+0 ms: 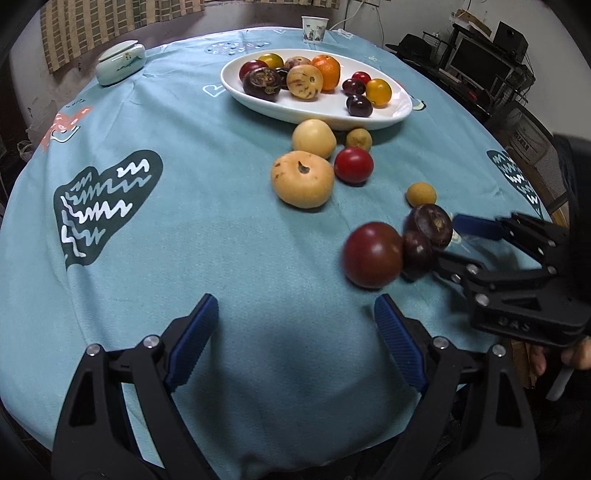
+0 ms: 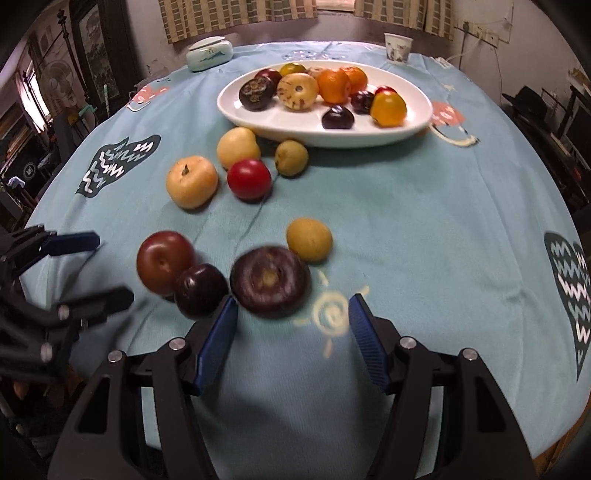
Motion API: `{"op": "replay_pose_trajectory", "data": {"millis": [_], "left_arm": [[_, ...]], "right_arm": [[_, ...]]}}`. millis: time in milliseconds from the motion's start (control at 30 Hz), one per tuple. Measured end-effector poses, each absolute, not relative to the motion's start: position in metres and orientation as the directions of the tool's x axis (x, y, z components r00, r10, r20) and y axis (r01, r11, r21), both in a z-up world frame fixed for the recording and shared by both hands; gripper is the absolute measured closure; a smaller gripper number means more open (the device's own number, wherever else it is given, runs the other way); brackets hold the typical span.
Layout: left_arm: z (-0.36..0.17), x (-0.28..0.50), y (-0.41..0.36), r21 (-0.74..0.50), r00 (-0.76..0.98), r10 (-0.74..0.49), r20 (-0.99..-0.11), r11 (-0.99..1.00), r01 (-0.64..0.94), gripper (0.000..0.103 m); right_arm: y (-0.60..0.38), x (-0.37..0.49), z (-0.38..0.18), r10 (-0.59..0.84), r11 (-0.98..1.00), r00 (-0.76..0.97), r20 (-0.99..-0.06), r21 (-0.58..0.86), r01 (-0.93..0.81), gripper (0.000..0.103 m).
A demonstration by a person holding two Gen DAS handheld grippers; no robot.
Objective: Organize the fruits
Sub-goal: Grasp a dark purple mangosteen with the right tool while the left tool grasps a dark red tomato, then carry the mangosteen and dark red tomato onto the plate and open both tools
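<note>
A white oval plate at the far side holds several fruits. Loose on the blue cloth lie two pale yellow fruits, a red tomato and two small yellowish fruits. Nearer lie a dark red fruit, a small dark plum and a large purple fruit. My right gripper is open; the purple fruit's near edge sits between its tips, the right pad apart. My left gripper is open and empty, just short of the dark red fruit.
A paper cup and a lidded ceramic dish stand at the round table's far edge. A person's hand holds the right gripper. Shelves and furniture surround the table.
</note>
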State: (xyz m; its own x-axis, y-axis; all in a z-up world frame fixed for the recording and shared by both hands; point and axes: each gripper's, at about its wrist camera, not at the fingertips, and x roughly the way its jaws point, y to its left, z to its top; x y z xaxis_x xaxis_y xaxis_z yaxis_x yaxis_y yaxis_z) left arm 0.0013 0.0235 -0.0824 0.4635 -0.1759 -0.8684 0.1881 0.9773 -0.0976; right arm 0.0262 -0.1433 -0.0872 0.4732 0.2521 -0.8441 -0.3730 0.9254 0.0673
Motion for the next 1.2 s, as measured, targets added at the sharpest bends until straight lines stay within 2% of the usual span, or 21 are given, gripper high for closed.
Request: {"op": "replay_pose_trajectory", "data": {"millis": [33, 67, 100, 333, 567, 600, 633, 667, 700, 733, 1200], "left_arm": [[-0.084, 0.002, 0.023, -0.100, 0.458, -0.179, -0.871, 0.976, 0.192, 0.015], [-0.085, 0.003, 0.022, -0.103, 0.453, -0.182, -0.873, 0.976, 0.193, 0.015], [-0.087, 0.003, 0.021, -0.105, 0.448, -0.183, -0.875, 0.976, 0.193, 0.015], [-0.092, 0.011, 0.017, -0.127, 0.448, -0.207, -0.870, 0.971, 0.202, 0.015], [-0.095, 0.027, 0.008, -0.103, 0.509, -0.180, -0.842, 0.979, 0.177, 0.017], [-0.095, 0.028, 0.007, -0.097, 0.515, -0.174, -0.839, 0.980, 0.173, 0.023], [-0.094, 0.029, 0.006, -0.083, 0.528, -0.162, -0.834, 0.982, 0.170, 0.037], [-0.094, 0.029, 0.005, -0.072, 0.537, -0.155, -0.829, 0.982, 0.173, 0.043], [-0.093, 0.029, 0.005, -0.083, 0.538, -0.173, -0.825, 0.979, 0.187, 0.059], [-0.091, 0.028, 0.005, -0.118, 0.530, -0.212, -0.821, 0.972, 0.205, 0.065], [-0.075, 0.025, 0.017, -0.134, 0.559, -0.209, -0.802, 0.976, 0.171, 0.065]], "right_arm": [[-0.140, 0.030, -0.088, 0.254, 0.923, 0.480, -0.840, 0.062, -0.380, 0.044], [-0.136, 0.033, -0.088, 0.249, 0.921, 0.487, -0.837, 0.049, -0.385, 0.056], [-0.133, 0.036, -0.088, 0.247, 0.920, 0.496, -0.832, 0.041, -0.390, 0.061], [-0.151, 0.032, -0.070, 0.232, 0.950, 0.527, -0.817, 0.075, -0.302, 0.061], [-0.174, 0.023, -0.068, 0.245, 0.958, 0.512, -0.823, 0.124, -0.259, 0.061], [-0.175, 0.022, -0.070, 0.249, 0.957, 0.507, -0.825, 0.129, -0.260, 0.061], [-0.175, 0.022, -0.071, 0.253, 0.956, 0.504, -0.826, 0.133, -0.262, 0.061], [-0.175, 0.021, -0.071, 0.258, 0.954, 0.502, -0.826, 0.137, -0.265, 0.061], [-0.175, 0.020, -0.071, 0.264, 0.952, 0.499, -0.825, 0.142, -0.270, 0.061], [-0.174, 0.020, -0.071, 0.270, 0.951, 0.500, -0.823, 0.145, -0.273, 0.061], [-0.176, 0.017, -0.063, 0.292, 0.947, 0.515, -0.806, 0.166, -0.276, 0.061]]}}
